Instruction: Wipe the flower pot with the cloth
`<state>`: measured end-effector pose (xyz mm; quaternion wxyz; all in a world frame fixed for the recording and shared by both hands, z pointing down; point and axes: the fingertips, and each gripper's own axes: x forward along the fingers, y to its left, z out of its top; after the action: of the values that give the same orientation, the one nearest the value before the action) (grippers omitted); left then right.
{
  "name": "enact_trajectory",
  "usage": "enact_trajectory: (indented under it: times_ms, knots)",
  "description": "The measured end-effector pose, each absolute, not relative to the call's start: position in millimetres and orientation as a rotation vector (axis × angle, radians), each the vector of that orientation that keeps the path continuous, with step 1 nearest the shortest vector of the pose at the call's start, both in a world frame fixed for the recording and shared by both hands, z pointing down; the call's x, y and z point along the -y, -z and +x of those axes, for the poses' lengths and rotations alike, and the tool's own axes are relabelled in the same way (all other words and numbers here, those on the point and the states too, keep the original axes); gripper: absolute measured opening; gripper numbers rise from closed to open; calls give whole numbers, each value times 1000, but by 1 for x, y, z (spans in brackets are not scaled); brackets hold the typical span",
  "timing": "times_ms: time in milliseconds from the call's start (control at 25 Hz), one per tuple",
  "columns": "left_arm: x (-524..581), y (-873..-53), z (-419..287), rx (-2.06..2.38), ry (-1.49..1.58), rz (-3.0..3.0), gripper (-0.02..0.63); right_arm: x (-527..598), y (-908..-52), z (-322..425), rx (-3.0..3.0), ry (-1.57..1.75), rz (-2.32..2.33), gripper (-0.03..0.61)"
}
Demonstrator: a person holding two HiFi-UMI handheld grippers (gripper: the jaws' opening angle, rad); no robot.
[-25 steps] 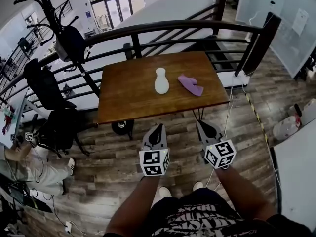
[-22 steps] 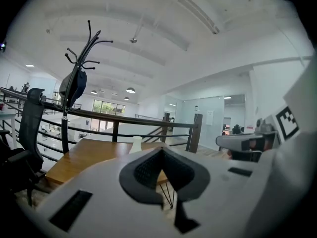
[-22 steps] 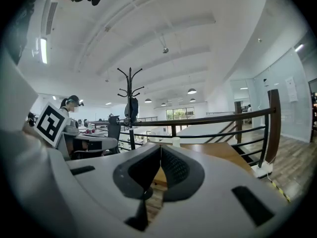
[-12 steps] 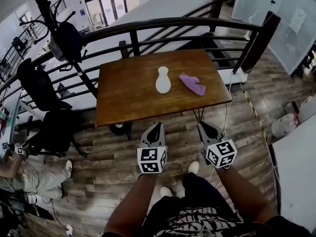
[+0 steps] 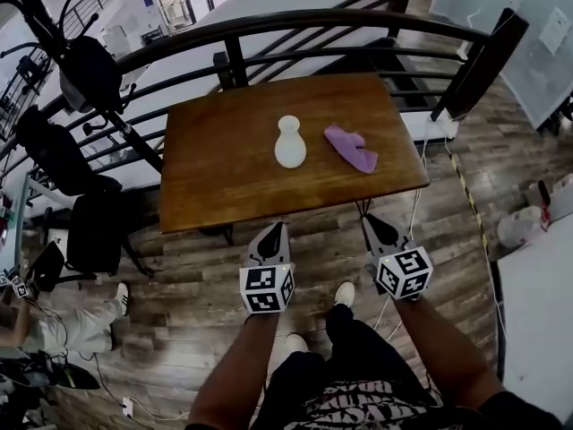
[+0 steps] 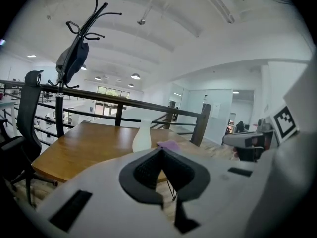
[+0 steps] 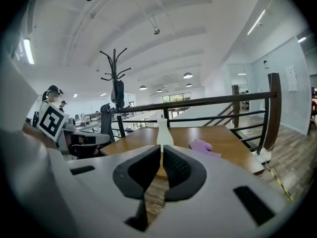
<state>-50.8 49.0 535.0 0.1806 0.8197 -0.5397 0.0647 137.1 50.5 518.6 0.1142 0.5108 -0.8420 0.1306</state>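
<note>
A white flower pot [image 5: 289,141] shaped like a small vase stands upright in the middle of the brown wooden table [image 5: 215,177]. A purple cloth [image 5: 351,147] lies crumpled just to its right. My left gripper [image 5: 277,227] and right gripper [image 5: 369,220] hover side by side over the floor, short of the table's near edge, and both point at the table. Both are shut with nothing between the jaws. From the left gripper view the pot [image 6: 142,138] and cloth [image 6: 169,144] show beyond the closed fingertips [image 6: 161,150]. The right gripper view shows the pot [image 7: 164,132] straight ahead and the cloth [image 7: 204,147] to its right.
A black metal railing [image 5: 269,32] runs behind and to the right of the table. A coat rack [image 5: 63,43] and black office chairs [image 5: 89,231] stand to the left, with a seated person [image 5: 45,334] at lower left. A white counter [image 5: 537,312] sits at the right.
The table has come closer and sits larger in the head view. Both grippers have sunk and moved forward toward its near edge, still shut.
</note>
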Motion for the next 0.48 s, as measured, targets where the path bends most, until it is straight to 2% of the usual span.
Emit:
enact_trajectory:
  times_ms: [480]
  knots:
    - [40,-528,9,1570,-219,2261,0,36,-523,191,2499,-449,1425,-2]
